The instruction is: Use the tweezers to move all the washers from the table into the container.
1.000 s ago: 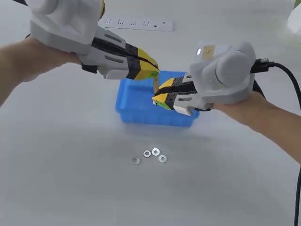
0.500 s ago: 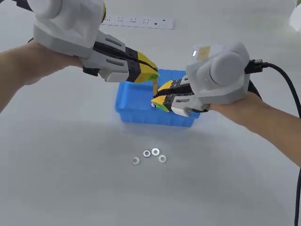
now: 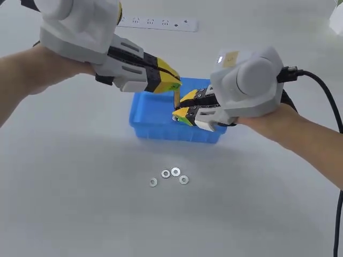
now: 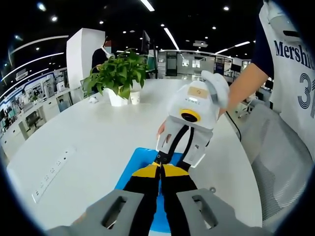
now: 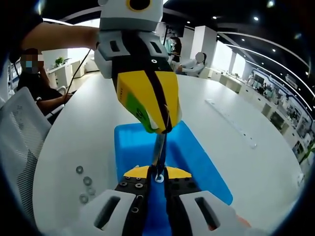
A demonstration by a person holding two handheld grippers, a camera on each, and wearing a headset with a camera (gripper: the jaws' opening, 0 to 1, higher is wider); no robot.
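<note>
My left gripper (image 3: 172, 84) reaches in from the upper left, shut on thin metal tweezers (image 5: 160, 147) that hang down over the blue container (image 3: 155, 127). My right gripper (image 3: 180, 113) comes from the right with its jaws closed just above the container. In the right gripper view a washer (image 5: 159, 178) sits at its jaw tips, where the tweezers' lower end meets it. Several washers (image 3: 175, 172) lie loose on the white table in front of the container, seen again in the right gripper view as the washers (image 5: 87, 180) at lower left.
A white power strip (image 3: 158, 23) lies at the far edge of the table (image 3: 64, 203). A black cable (image 3: 327, 101) trails from the right gripper. A potted plant (image 4: 118, 78) stands further back on the table, and a person sits at the left (image 5: 34, 93).
</note>
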